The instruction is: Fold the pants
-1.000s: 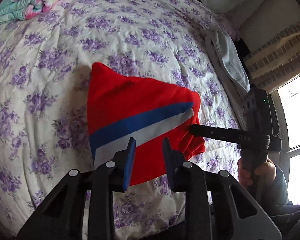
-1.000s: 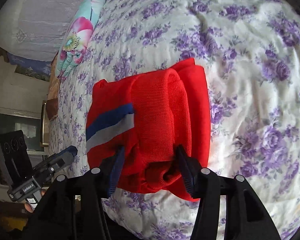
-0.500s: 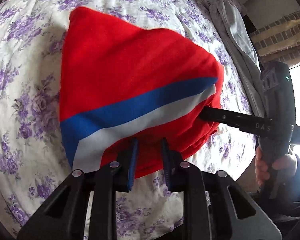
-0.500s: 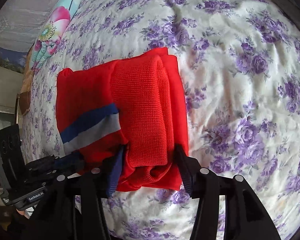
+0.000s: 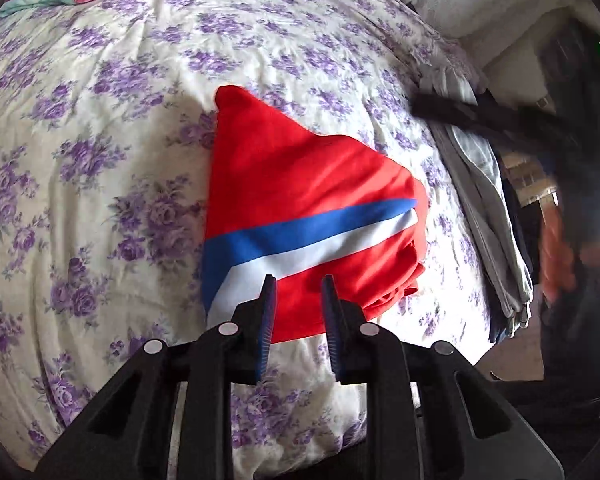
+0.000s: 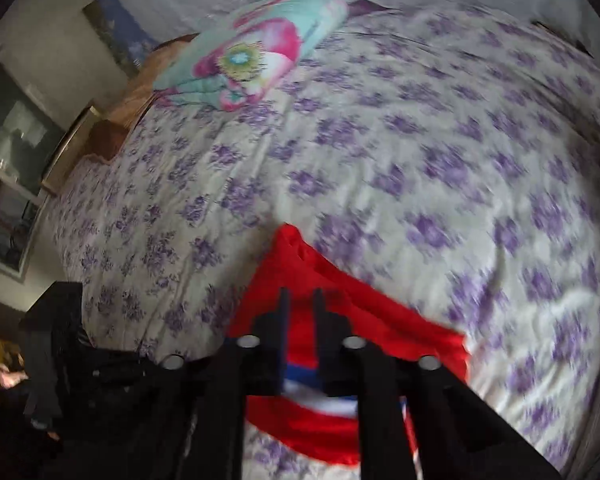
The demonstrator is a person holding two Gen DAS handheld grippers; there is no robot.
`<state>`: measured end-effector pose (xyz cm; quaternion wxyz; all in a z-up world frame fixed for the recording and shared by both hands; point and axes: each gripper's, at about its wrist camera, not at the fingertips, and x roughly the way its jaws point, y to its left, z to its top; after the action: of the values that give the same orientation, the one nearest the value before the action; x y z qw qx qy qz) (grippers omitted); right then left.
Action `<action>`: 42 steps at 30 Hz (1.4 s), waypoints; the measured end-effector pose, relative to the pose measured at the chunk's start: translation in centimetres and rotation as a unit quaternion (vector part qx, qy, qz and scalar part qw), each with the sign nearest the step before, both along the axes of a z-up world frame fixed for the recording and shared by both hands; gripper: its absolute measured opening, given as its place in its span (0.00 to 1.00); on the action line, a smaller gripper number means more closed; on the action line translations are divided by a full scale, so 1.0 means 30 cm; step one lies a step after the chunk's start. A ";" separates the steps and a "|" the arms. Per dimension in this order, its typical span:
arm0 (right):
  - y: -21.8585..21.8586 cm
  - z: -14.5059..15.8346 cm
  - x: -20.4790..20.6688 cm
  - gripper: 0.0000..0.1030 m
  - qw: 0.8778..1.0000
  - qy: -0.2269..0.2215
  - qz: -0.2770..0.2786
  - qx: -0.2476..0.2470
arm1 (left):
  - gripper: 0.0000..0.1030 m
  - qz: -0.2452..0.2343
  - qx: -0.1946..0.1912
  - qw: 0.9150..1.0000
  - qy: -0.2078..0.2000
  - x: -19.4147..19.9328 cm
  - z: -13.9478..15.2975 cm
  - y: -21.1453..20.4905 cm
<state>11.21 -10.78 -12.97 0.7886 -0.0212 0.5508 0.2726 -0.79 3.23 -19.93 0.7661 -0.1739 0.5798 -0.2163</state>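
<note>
The red pants (image 5: 300, 188) with a blue and white stripe lie folded in a compact bundle on the flowered bedspread (image 5: 100, 120). My left gripper (image 5: 297, 284) hovers over the bundle's near edge, jaws a little apart and holding nothing. My right gripper (image 6: 299, 300) is above the same pants (image 6: 340, 300) in the blurred right wrist view, jaws narrowly apart and empty. It also shows as a dark blurred bar (image 5: 480, 114) at the right of the left wrist view, away from the bundle.
A turquoise and pink blanket (image 6: 256, 48) lies at the far end of the bed. A stack of grey folded clothes (image 5: 488, 216) sits along the bed's right edge. A wooden headboard (image 6: 112, 128) and dark furniture stand at the left.
My right gripper let go of the bundle's end and lifted away fast, narrowing its jaws. My left gripper drew back from the pants. The bundle now rests on the bed.
</note>
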 end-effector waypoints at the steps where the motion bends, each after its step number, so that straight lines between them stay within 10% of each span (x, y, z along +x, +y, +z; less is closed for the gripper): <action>1: 0.071 -0.031 0.041 0.07 1.000 0.003 0.019 -0.012 | 0.21 -0.007 0.003 1.000 0.001 0.004 -0.002 -0.016; 11: 0.219 -0.401 0.161 0.00 0.987 0.114 0.030 -0.109 | 0.21 -0.032 0.021 0.997 0.068 0.044 -0.170 -0.076; 19: 0.067 -0.160 0.125 0.13 0.996 0.086 0.001 -0.026 | 0.35 -0.002 0.044 0.999 0.020 0.060 -0.001 0.030; 21: -0.029 -0.056 0.075 0.46 0.999 0.046 -0.018 -0.021 | 0.43 0.030 0.045 0.998 0.020 0.070 0.013 0.107; 24: -0.185 0.021 -0.015 0.59 0.997 0.031 -0.060 -0.024 | 0.43 0.063 0.025 0.997 0.046 0.092 -0.017 0.201; 42: -0.635 0.004 -0.441 0.61 0.962 0.060 -0.266 0.005 | 0.61 0.007 0.004 0.993 0.120 0.133 -0.191 0.093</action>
<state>-2.02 -29.83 -12.84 0.7982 0.1463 0.5816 0.0562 3.21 6.02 -25.66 0.6930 -0.1998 0.6673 -0.1856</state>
